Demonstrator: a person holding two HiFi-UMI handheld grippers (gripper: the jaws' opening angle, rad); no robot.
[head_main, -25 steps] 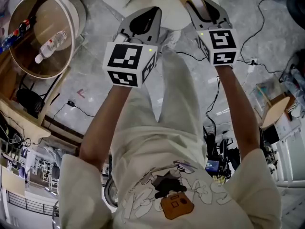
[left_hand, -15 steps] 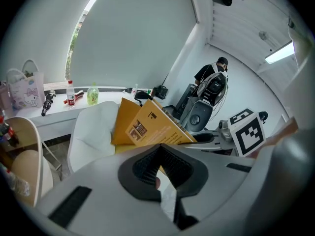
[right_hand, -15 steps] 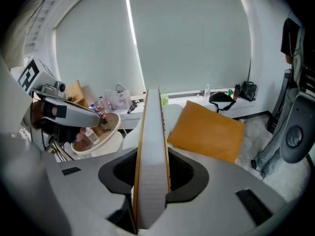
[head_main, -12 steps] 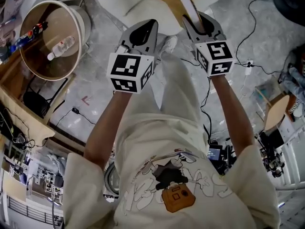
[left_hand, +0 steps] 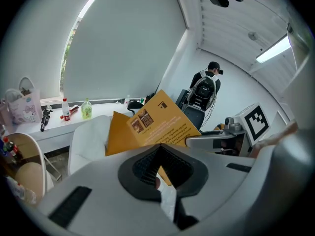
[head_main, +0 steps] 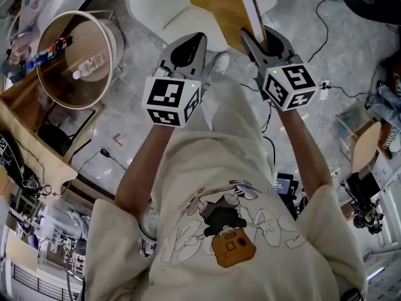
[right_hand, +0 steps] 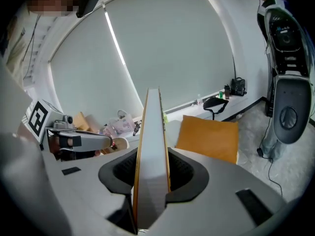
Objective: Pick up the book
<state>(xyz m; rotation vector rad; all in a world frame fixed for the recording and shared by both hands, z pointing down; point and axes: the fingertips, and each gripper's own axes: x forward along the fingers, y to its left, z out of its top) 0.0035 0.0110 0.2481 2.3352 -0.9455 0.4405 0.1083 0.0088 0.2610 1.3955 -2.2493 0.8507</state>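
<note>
The book (head_main: 227, 4) has an orange-yellow cover and a white page edge. My right gripper (head_main: 263, 39) is shut on it and holds it up off the white chair (head_main: 160, 8). In the right gripper view the book (right_hand: 151, 141) stands edge-on between the pads of the right gripper (right_hand: 151, 163). Beside it is an orange panel (right_hand: 209, 136); I cannot tell if it is the book's splayed cover. My left gripper (head_main: 186, 41) hangs just left of the book, shut with nothing in it. In the left gripper view the book's printed cover (left_hand: 160, 122) shows past the left gripper (left_hand: 160, 149).
A round wooden tub (head_main: 53, 39) with a plastic bottle (head_main: 89, 66) in it stands at the left. Cables (head_main: 326, 86) trail over the grey floor at the right. A person with a backpack (left_hand: 205, 90) stands far off. Bottles line a white sill (left_hand: 74, 109).
Both grippers have risen, and the book has come up with the right one. More of its orange cover now shows in the head view. The left gripper has stayed beside it.
</note>
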